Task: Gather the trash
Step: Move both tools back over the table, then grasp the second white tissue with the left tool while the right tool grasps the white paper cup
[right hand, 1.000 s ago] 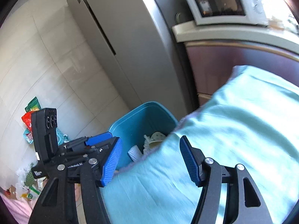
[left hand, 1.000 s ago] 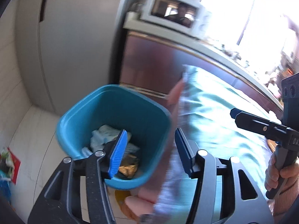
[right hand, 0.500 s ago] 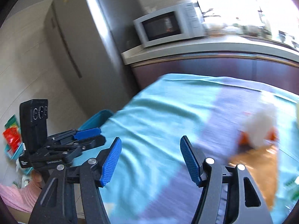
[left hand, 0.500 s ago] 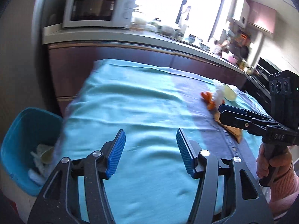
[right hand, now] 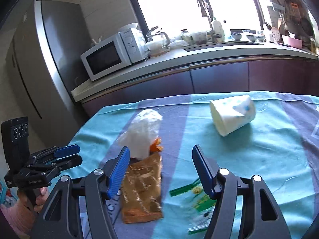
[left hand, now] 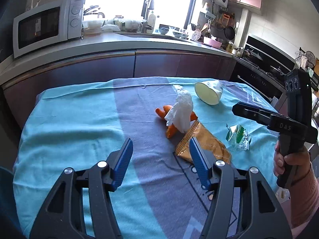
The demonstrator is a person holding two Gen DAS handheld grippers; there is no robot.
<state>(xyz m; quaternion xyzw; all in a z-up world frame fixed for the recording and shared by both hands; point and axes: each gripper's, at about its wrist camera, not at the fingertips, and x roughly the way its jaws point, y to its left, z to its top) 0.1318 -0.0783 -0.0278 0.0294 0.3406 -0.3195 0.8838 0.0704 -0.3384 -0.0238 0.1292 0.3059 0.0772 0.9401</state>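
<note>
Trash lies on a table with a teal and purple cloth (left hand: 69, 123). A crumpled white tissue (left hand: 180, 110) rests on orange peel (left hand: 171, 129). A brown snack wrapper (left hand: 207, 145) lies in front of it, a green and white wrapper (left hand: 238, 136) to its right, and a tipped white paper cup (left hand: 208, 94) behind. My left gripper (left hand: 160, 159) is open and empty, just short of the brown wrapper. My right gripper (right hand: 159, 166) is open and empty above the brown wrapper (right hand: 142, 189), with the tissue (right hand: 142, 135), the cup (right hand: 232, 114) and the green wrapper (right hand: 196, 197) ahead.
A kitchen counter (left hand: 119, 45) with a microwave (left hand: 45, 25) and dishes runs behind the table. A grey fridge (right hand: 45, 63) stands at the left. A stove (left hand: 265, 63) is at the far right. The other gripper shows in each view: the right one (left hand: 279, 119), the left one (right hand: 39, 165).
Both grippers have swung from the blue bin at the table's left end to the trash on the table. The bin has left both views. Both stay open.
</note>
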